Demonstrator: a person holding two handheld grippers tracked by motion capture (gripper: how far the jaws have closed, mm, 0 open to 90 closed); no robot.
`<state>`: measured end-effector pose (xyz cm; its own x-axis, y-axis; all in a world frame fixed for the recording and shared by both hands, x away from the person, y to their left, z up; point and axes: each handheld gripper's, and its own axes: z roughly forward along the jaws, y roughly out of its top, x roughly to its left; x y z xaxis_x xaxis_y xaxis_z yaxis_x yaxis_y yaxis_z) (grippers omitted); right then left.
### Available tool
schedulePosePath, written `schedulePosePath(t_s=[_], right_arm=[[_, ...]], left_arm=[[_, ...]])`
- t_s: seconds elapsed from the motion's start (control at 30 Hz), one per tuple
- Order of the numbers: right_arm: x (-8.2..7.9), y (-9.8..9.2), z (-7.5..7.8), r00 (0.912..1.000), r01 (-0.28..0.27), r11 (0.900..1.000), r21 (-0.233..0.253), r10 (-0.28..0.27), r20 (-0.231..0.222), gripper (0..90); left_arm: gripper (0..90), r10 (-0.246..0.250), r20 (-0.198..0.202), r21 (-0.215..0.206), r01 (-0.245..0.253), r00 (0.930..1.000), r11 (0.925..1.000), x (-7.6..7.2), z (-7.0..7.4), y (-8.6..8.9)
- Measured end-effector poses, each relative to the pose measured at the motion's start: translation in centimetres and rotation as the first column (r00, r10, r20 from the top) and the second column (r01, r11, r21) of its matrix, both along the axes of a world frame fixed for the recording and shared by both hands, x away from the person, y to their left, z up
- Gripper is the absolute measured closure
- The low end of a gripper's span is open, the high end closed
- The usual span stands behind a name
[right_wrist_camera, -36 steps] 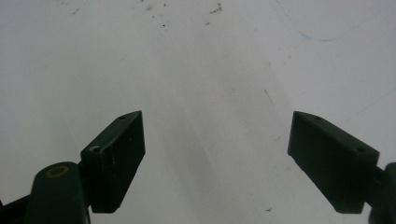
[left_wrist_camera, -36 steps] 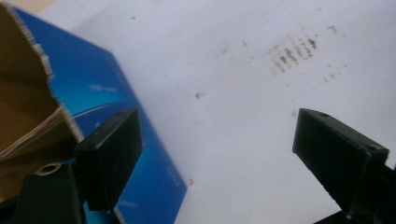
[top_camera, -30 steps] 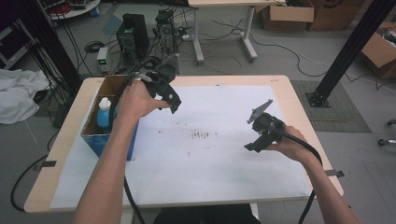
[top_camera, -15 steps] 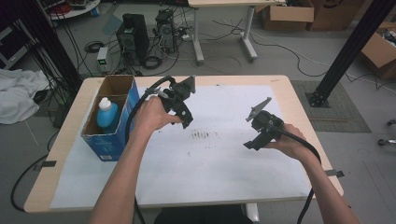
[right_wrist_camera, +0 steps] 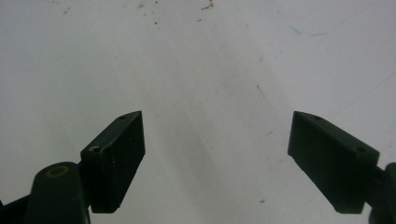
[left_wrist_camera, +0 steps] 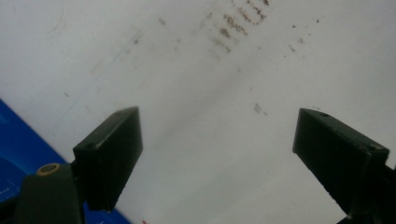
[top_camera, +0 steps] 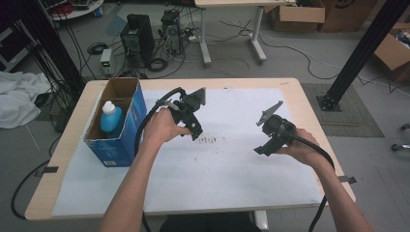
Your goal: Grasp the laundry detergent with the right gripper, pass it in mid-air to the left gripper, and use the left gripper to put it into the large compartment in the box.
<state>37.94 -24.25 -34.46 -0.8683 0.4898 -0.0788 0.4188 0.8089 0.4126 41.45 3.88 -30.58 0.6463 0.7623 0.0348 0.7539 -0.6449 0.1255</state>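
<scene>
High view: since the earlier frames the left gripper [top_camera: 196,130] has travelled away from the blue box [top_camera: 118,126], where it hung over the opening a second ago, and now sits over the white sheet [top_camera: 217,179], just short of the patch of brown marks [top_camera: 209,140]. The right gripper [top_camera: 265,147] has barely shifted; it hovers over the sheet well to the other side of those marks. Counted: two grippers, one box, one blue bottle [top_camera: 110,118] with a white cap standing upright inside the box, one sheet covering most of the one wooden table [top_camera: 63,145]. The box stands behind the left gripper's hand, near the wrist, with its flaps up; nothing lies between either claw and the sheet. Beyond the table, on the floor, are computer towers [top_camera: 140,41], cables and cardboard boxes [top_camera: 295,14].

Left gripper view: the left gripper's [left_wrist_camera: 217,149] jaws are spread wide with nothing between them. Bare sheet [left_wrist_camera: 196,93] lies under them; the brown marks [left_wrist_camera: 236,25] sit ahead of the jaws, and a corner of the blue box [left_wrist_camera: 18,154] shows beside the jaw at the picture's left.

Right gripper view: the right gripper's [right_wrist_camera: 215,149] jaws are likewise spread wide and empty over plain sheet [right_wrist_camera: 201,70], with a few brown specks [right_wrist_camera: 205,7] far ahead.
</scene>
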Motion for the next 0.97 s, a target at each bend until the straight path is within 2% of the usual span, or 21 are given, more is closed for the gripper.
schedulePosePath(t_s=[0.97], right_arm=[[0.14,0.28,-0.03,1.0000,-0.005,1.000,-0.002,0.005,0.005,18.7]], left_arm=[[16.5,-0.009,0.006,-0.004,0.009,0.9999,0.9999,-0.12,0.02,0.16]])
